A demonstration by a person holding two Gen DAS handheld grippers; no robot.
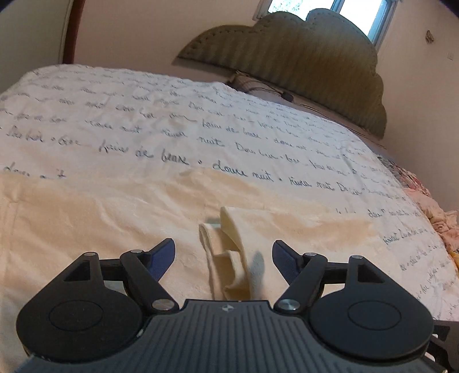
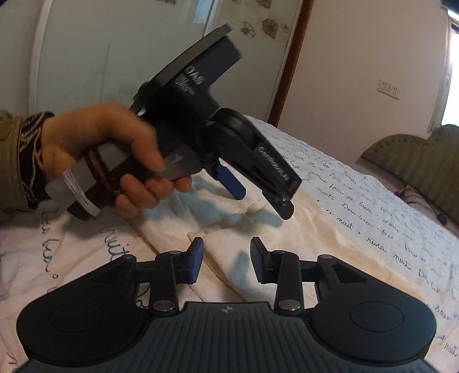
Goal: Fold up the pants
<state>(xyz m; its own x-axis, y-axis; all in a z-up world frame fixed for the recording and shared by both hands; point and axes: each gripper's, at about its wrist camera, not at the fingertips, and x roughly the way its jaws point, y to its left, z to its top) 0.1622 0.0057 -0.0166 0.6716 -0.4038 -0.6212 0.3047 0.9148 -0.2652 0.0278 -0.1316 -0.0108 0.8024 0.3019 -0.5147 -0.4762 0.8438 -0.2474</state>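
left hand (image 2: pixel 114 160): wrapping the handle of the left gripper (image 2: pixel 258 198), wrist in a patterned cuff; tool is tilting nose-down toward the pants (image 2: pixel 301 229), hanging just above them, not touching.
left gripper: tongs are standing spread wide in its own view (image 1: pixel 223 258), nothing between the blue pads; a folded strip of the pants (image 1: pixel 229 258) is lying in the gap on the bed.
right gripper (image 2: pixel 226 262): tongs are sitting parted, narrower gap than the left, gripping nothing; hovering low over the pants, cannot tell if touching.
pants: cream, lying flat on the bedspread (image 1: pixel 172 114), near edge of the bed relative to the headboard (image 1: pixel 301 74).
left wrist view only: full run of the script-printed bedspread up to the headboard, window (image 1: pixel 358 11) above it, crumpled pink cloth (image 1: pixel 436 212) beside the pants at the bed edge.
right wrist view only: the left hand and tool body from outside, wall socket (image 2: pixel 388 89), flower decals (image 2: pixel 269 27) on the wall behind the tool.
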